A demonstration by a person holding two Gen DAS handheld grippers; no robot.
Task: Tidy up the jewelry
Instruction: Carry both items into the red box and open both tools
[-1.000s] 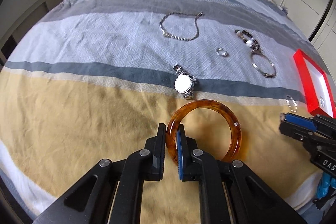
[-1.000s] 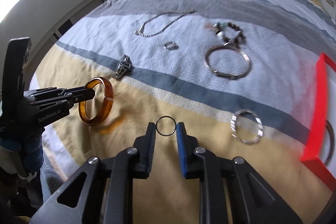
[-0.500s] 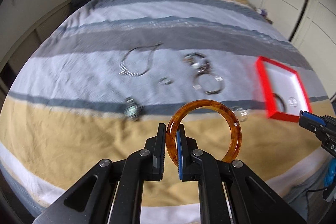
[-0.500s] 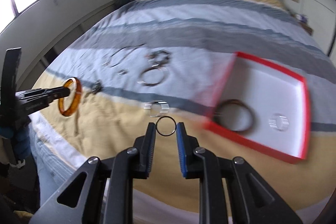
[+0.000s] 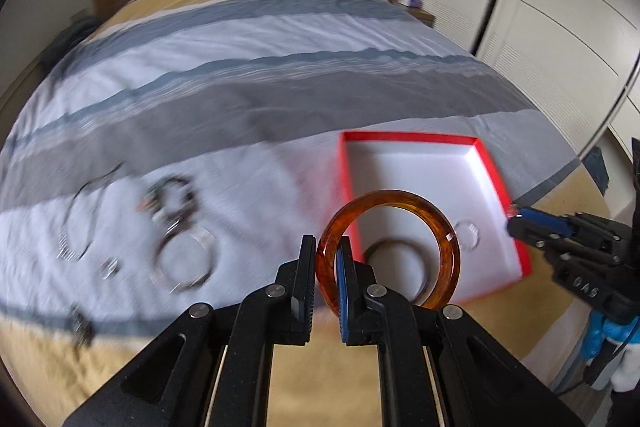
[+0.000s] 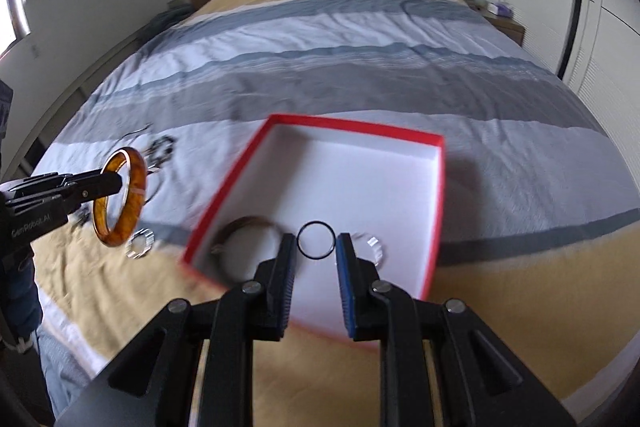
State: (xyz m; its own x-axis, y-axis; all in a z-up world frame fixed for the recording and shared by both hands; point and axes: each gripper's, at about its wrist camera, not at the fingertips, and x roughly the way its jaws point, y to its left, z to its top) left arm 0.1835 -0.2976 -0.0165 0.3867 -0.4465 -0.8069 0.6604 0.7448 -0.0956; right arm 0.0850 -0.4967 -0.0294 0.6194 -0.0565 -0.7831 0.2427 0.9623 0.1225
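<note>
My left gripper (image 5: 325, 259) is shut on an amber bangle (image 5: 448, 247) and holds it in the air at the near left corner of the red-rimmed white box (image 5: 420, 163). My right gripper (image 6: 316, 247) is shut on a thin black ring (image 6: 316, 239) and holds it over the near part of the box (image 6: 360, 179). A dark bangle (image 6: 240, 231) and a clear ring (image 6: 372, 247) lie in the box. The left gripper with the amber bangle (image 6: 120, 199) shows at the left of the right wrist view.
On the striped bedspread left of the box lie a silver bangle (image 5: 184, 259), a beaded bracelet (image 5: 172, 195), a chain necklace (image 5: 80, 223), a small ring (image 5: 108, 267) and a watch (image 5: 80, 327), all blurred. A crystal bracelet (image 6: 140, 243) lies near the box. Wardrobe doors (image 5: 560, 7) stand at the right.
Both grippers have swung to the right towards the red box, each still holding its piece. The box now fills the middle of both views and the loose jewelry has slid left.
</note>
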